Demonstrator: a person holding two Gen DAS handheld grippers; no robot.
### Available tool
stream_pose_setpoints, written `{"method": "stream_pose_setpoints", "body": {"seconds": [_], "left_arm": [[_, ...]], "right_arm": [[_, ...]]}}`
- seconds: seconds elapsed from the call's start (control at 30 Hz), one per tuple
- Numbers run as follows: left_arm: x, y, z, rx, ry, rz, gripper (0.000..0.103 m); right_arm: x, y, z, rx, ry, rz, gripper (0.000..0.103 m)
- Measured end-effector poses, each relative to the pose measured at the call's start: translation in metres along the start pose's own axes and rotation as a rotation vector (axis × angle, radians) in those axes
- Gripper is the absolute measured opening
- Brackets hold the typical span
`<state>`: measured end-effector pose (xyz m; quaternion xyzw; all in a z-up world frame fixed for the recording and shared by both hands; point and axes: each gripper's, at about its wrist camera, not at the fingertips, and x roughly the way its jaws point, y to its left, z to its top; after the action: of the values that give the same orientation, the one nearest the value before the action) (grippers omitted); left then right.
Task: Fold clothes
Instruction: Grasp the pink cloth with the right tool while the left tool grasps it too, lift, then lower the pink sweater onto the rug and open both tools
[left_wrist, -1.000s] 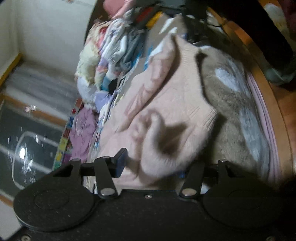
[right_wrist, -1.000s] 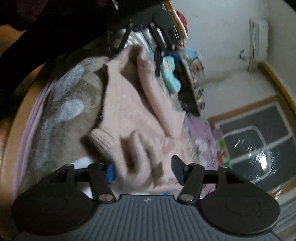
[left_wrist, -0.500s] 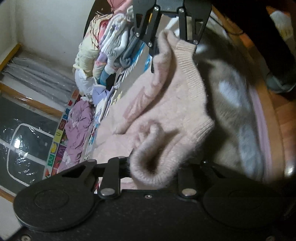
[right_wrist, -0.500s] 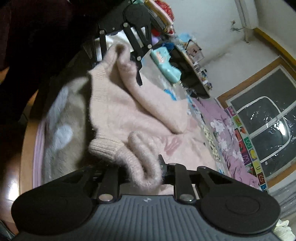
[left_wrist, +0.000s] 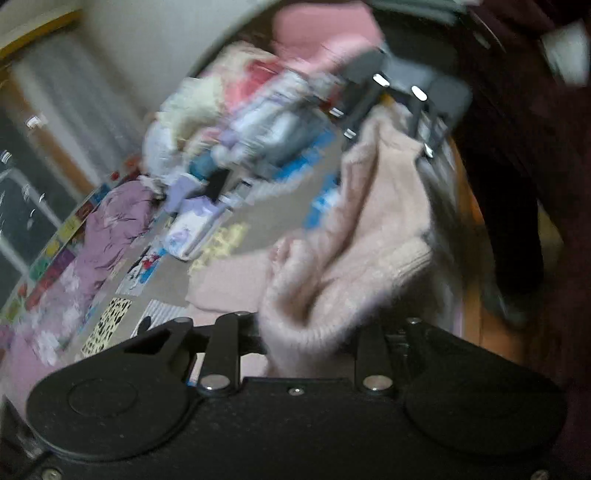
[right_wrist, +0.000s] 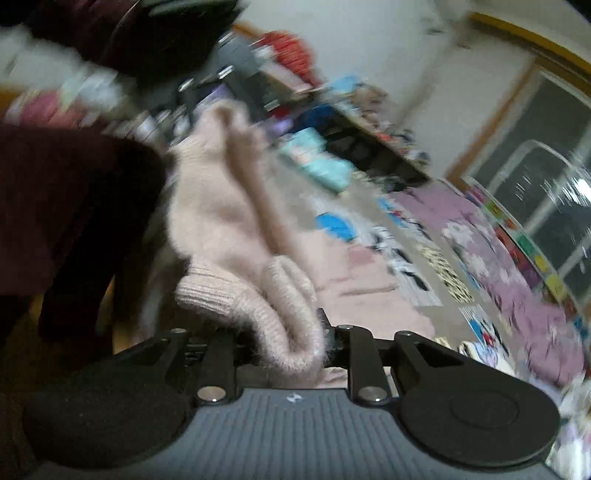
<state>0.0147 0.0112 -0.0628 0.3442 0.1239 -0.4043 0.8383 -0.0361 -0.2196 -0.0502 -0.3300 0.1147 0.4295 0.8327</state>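
Left tool (left_wrist: 306, 339): gripping a fold of the pink sweater (left_wrist: 369, 229) between narrowed jaws, which have just been closing.
Right tool (right_wrist: 284, 343): pinching the sweater's ribbed edge, its jaws likewise just closed in.
Pink sweater: hanging stretched between both tools, its lower part trailing onto the patterned bed (right_wrist: 373, 218).
Purple garment (left_wrist: 96, 251): lying crumpled along the bed's far side.
Clothes pile (left_wrist: 236, 125): sitting blurred beyond the sweater.
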Motion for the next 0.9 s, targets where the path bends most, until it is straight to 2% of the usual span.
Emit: {"method": "stream_pose_setpoints", "body": {"seconds": [0.07, 0.23, 0.33, 0.43, 0.47, 0.53, 0.63, 0.73, 0.8, 0.9], "left_arm": [[0.005, 0.029, -0.002, -0.132, -0.045, -0.021, 0.027], [0.026, 0.084, -0.023, -0.45, -0.176, 0.041, 0.028], [0.041, 0.106, -0.037, -0.61, -0.249, 0.025, 0.028], [0.062, 0.122, -0.054, -0.758, -0.295, 0.011, 0.028], [0.069, 0.126, -0.059, -0.796, -0.297, 0.007, 0.028], [0.085, 0.134, -0.068, -0.855, -0.288, 0.001, 0.028], [0.108, 0.153, -0.08, -0.943, -0.231, -0.013, 0.028], [0.131, 0.172, -0.098, -1.046, -0.148, -0.027, 0.028], [0.139, 0.18, -0.111, -1.105, -0.151, -0.043, 0.027], [0.15, 0.197, -0.125, -1.208, -0.2, -0.07, 0.025]], "right_arm": [[-0.001, -0.024, 0.004, 0.101, -0.04, -0.025, 0.027], [0.01, -0.086, -0.007, 0.381, -0.132, -0.059, 0.028], [0.029, -0.127, -0.032, 0.61, -0.188, -0.065, 0.03], [0.059, -0.158, -0.062, 0.812, -0.254, -0.05, 0.037], [0.069, -0.165, -0.073, 0.868, -0.27, -0.045, 0.041], [0.088, -0.172, -0.091, 0.936, -0.289, -0.036, 0.041], [0.121, -0.183, -0.109, 1.03, -0.273, 0.0, 0.032], [0.152, -0.203, -0.126, 1.137, -0.223, 0.046, 0.029], [0.17, -0.214, -0.134, 1.183, -0.206, 0.077, 0.027], [0.194, -0.23, -0.144, 1.239, -0.198, 0.114, 0.026]]}}
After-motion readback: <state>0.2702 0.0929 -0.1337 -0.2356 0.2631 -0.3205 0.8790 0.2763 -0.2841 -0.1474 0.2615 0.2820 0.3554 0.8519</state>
